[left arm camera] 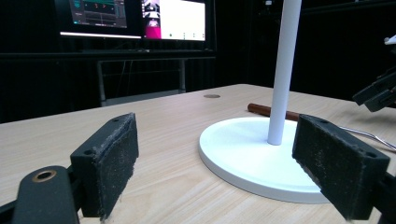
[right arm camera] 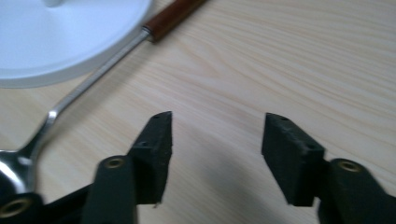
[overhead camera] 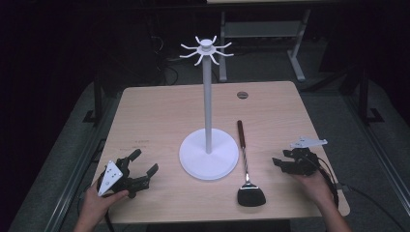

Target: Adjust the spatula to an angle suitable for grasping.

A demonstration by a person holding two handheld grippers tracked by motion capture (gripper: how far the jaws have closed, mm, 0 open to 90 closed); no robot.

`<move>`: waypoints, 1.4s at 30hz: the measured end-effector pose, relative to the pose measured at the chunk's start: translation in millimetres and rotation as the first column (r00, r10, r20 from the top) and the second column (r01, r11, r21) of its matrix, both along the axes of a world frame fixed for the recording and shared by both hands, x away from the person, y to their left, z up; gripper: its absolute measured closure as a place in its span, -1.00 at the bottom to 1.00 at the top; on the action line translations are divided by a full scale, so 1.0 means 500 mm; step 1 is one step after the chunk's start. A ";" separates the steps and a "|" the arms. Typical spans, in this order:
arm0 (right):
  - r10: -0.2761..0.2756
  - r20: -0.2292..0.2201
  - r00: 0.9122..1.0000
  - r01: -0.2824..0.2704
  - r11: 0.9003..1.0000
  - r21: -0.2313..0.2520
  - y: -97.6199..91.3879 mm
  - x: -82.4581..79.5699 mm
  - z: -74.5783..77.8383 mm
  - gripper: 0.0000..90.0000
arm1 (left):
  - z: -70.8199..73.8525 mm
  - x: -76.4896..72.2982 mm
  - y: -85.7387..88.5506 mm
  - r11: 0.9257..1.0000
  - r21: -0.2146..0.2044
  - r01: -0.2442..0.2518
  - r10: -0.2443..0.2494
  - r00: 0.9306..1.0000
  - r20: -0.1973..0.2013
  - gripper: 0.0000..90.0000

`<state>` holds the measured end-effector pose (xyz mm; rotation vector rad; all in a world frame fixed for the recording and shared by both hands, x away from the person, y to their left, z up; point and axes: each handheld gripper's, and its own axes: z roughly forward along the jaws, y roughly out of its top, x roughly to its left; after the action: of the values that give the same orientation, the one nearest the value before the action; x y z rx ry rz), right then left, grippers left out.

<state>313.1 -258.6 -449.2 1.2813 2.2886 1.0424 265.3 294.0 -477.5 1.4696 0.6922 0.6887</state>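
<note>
- Black-bladed spatula with a red-brown wooden handle (overhead camera: 245,166) is lying on the pale wooden surface (overhead camera: 159,113), long axis running away, beside the white hook stand (overhead camera: 208,145).
- Right gripper (overhead camera: 283,163) is sitting nearer, fingers wide, empty.
- Left gripper (overhead camera: 145,166) is resting wide too.

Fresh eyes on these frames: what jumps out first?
The tall white hook stand at the table's centre, its round base near the front edge. Just right of it lies a spatula, wooden handle pointing away, black blade toward the person. The left gripper and right gripper flank them, both open and empty.
</note>
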 end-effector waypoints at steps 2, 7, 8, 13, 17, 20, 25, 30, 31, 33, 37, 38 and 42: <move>0.020 -0.001 1.000 -0.020 1.000 0.007 0.009 -0.004 0.009 0.20 | 0.000 0.000 0.001 1.000 0.000 0.000 0.000 1.000 0.000 -0.69; 0.069 0.022 0.997 -0.070 0.997 0.033 0.039 -0.014 0.026 0.58 | 0.000 0.000 0.001 1.000 0.000 0.001 -0.001 1.000 0.001 -0.69; 0.083 0.017 0.996 -0.084 0.996 0.035 0.048 -0.016 0.029 0.67 | 0.000 0.000 0.001 1.000 0.000 0.001 -0.001 1.000 0.001 -0.69; 0.139 0.018 0.990 -0.140 0.989 0.052 0.073 -0.019 0.038 0.94 | 0.000 0.001 0.001 1.000 0.006 0.001 -0.001 1.000 0.004 -0.69; 0.189 -0.001 0.982 -0.189 0.980 0.058 0.095 -0.018 0.040 0.99 | 0.000 0.001 0.001 1.000 0.005 0.001 -0.001 1.000 0.005 -0.69; 0.225 -0.031 0.974 -0.223 0.974 0.049 0.116 -0.017 0.037 0.99 | 0.000 0.000 0.001 1.000 0.003 -0.001 0.001 1.000 0.003 -0.69; 0.275 -0.053 0.960 -0.273 0.961 0.039 0.150 -0.012 0.039 0.99 | 0.000 0.000 0.001 1.000 0.004 0.000 0.000 1.000 0.005 -0.69; 0.317 -0.064 0.946 -0.315 0.948 0.034 0.187 -0.005 0.039 0.99 | 0.000 0.000 0.001 1.000 0.004 0.000 0.000 1.000 0.003 -0.69; 0.322 -0.070 0.944 -0.320 0.947 0.034 0.193 -0.006 0.038 0.99 | 0.000 0.000 0.001 1.000 0.004 0.000 -0.001 1.000 0.003 -0.69; 0.332 -0.079 0.940 -0.332 0.943 0.021 0.199 -0.006 0.034 0.99 | 0.000 0.000 0.002 1.000 0.004 0.001 -0.001 1.000 0.004 -0.69; 0.343 -0.114 0.932 -0.345 0.939 0.005 0.212 -0.005 0.016 0.99 | 0.000 0.000 0.002 1.000 0.002 0.002 -0.002 1.000 0.004 -0.69; 0.343 -0.118 0.932 -0.345 0.938 0.000 0.215 -0.006 0.013 0.99 | 0.000 0.000 0.002 1.000 0.004 0.002 -0.002 1.000 0.004 -0.69; 0.347 -0.140 0.927 -0.354 0.935 -0.026 0.224 -0.004 -0.003 0.99 | 0.000 0.001 0.001 1.000 0.005 0.002 -0.002 1.000 0.005 -0.69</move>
<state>311.2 -146.8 -450.5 0.9661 2.6983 1.0240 265.6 294.6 -477.4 1.4727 0.6852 0.6932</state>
